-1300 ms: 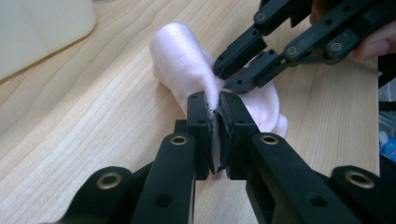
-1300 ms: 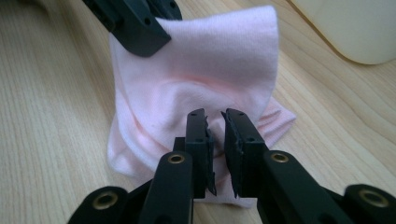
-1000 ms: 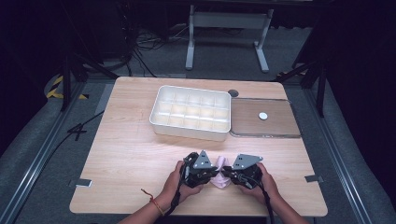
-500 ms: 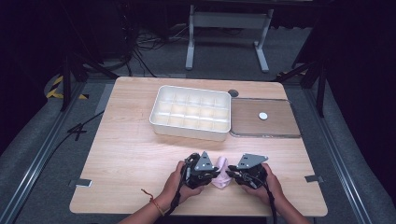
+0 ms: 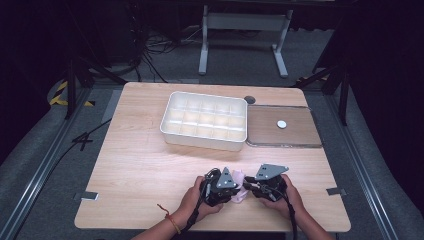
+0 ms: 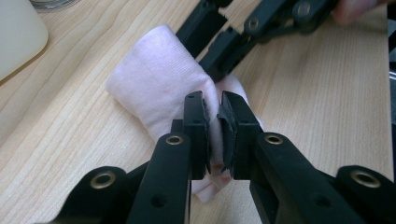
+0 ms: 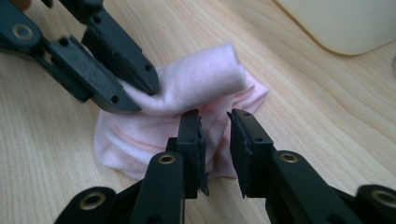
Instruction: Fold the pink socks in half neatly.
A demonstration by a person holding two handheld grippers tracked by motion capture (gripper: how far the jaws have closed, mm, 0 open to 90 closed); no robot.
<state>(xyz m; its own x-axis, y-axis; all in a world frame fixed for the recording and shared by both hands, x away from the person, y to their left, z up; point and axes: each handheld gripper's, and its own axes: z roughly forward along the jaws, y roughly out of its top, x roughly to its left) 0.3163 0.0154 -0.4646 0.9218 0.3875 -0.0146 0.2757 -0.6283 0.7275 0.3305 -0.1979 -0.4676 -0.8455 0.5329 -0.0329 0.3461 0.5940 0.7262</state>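
- From the high view, my two hands and grippers cover most of the pink cloth (image 5: 239, 186); just a small pale patch peeks out between them, near the front edge of the table (image 5: 140, 165).
- In my left gripper view, the near end of the cloth (image 6: 159, 79) is hidden behind my own jaws, and the white tray's corner (image 6: 16, 32) is cut off at the upper left.
- In my right gripper view, the far end of the cloth (image 7: 196, 88) goes behind the other gripper's jaws, and the tray's corner (image 7: 341, 23) is blurred and cropped at the top right.
- My left gripper (image 6: 215, 133) is nearly closed, its pads pinching a thin fold of the cloth.
- My right gripper (image 7: 217, 149) stands a little apart; cloth lies between the jaws, but I cannot tell whether the pads press on it.
- The cloth is a soft, pale pink knit, rolled into a loose bundle with a thicker roll on top and flatter folded layers beneath, lying on the light wood.
- The white compartmented tray (image 5: 205, 120) sits well behind it, beside a brown board (image 5: 280, 135) bearing a small white disc (image 5: 282, 124).
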